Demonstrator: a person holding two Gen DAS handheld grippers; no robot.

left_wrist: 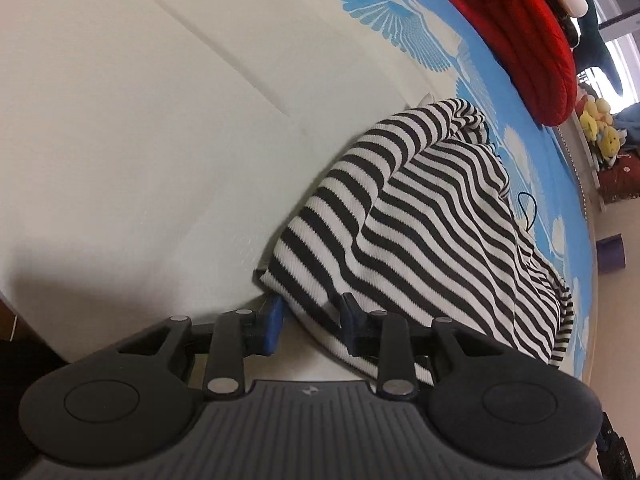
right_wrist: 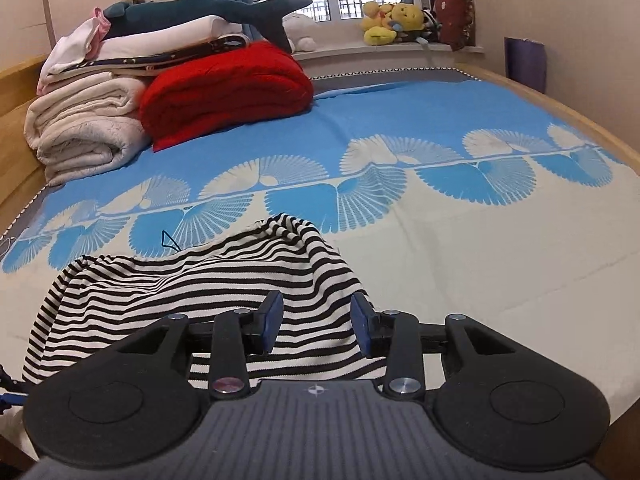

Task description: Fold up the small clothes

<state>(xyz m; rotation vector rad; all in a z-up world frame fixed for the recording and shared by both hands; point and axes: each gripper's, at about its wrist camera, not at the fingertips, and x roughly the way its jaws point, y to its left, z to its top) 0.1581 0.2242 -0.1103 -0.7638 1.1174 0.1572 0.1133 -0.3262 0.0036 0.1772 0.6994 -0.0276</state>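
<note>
Left gripper (left_wrist: 310, 326): fingers (left_wrist: 272, 326) partly closed with a fold of the striped garment (left_wrist: 432, 216) between them; the hem bunches at the tips and drapes over the right-hand pad, so it reads as clamped on the cloth, view rolled hard to one side. From that pinch the fabric rises into a tented ridge and falls away toward the blue part of the bed cover (left_wrist: 560, 208). Right gripper (right_wrist: 317, 326): fingers (right_wrist: 270, 324) apart, nothing pressed between the pads; the striped garment (right_wrist: 208, 280) lies flat below and past the tips, visible through the gap, not gripped. It sits rumpled on the cream band of the bed cover (right_wrist: 460, 248), one corner humped up toward the fan-pattern border. Further out: folded red blanket (right_wrist: 228, 88), stack of cream and white bedding (right_wrist: 84, 128) with a plush shark (right_wrist: 224, 12) on top, soft toys (right_wrist: 396, 20) on the window sill.
</note>
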